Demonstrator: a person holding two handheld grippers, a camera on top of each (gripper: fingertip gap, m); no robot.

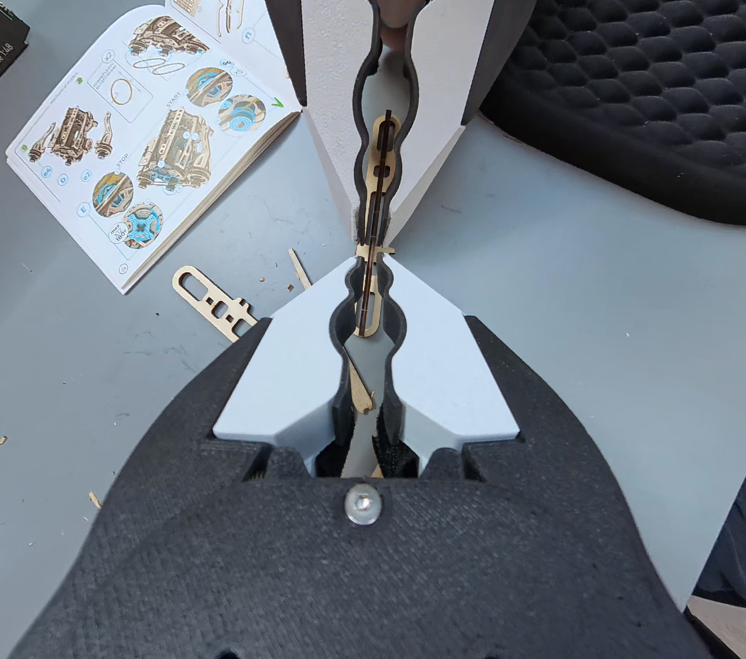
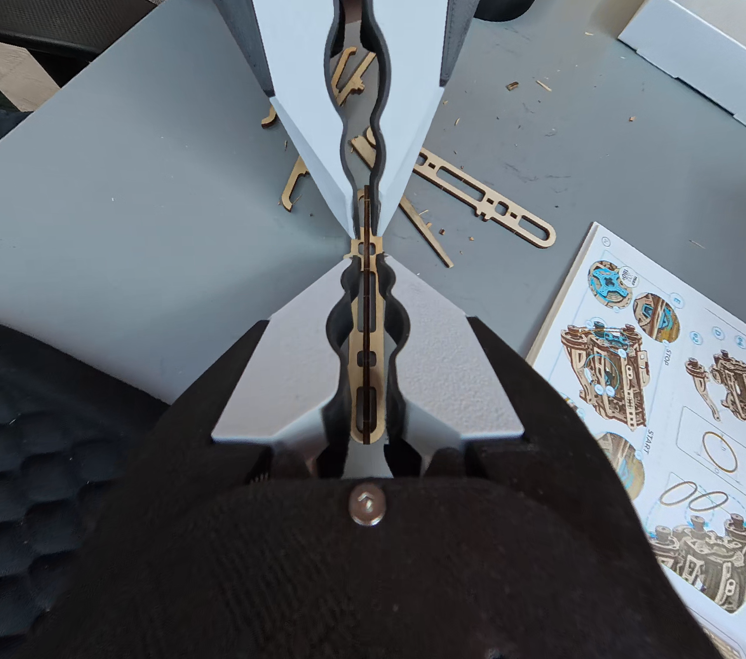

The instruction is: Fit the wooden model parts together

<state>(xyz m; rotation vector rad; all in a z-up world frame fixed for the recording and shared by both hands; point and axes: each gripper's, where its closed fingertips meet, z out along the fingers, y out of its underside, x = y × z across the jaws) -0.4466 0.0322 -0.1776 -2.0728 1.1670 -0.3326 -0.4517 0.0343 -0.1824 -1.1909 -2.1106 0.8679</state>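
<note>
Two slotted wooden strips, one flat and one edge-on along it, form a joined piece (image 1: 373, 250) held in the air between both grippers, which meet tip to tip. My left gripper (image 1: 369, 263) is shut on one end of it; it also shows in the right wrist view (image 2: 365, 226). My right gripper (image 2: 365, 265) is shut on the other end of the joined piece (image 2: 363, 250); it also shows in the left wrist view (image 1: 371, 232). Loose parts lie on the grey table (image 2: 121, 236): a long slotted strip (image 2: 484, 203), hook-shaped pieces (image 2: 351, 74) and a thin stick (image 2: 424, 232).
An open instruction booklet (image 1: 153, 139) lies beside the grippers. A black honeycomb cushion (image 1: 625, 74) is on the other side. White boxes (image 2: 694, 14) stand at the back. Another slotted strip (image 1: 214, 300) and wood chips lie on the table. The table edge (image 2: 80, 66) runs nearby, with a black chair (image 2: 60, 1) beyond.
</note>
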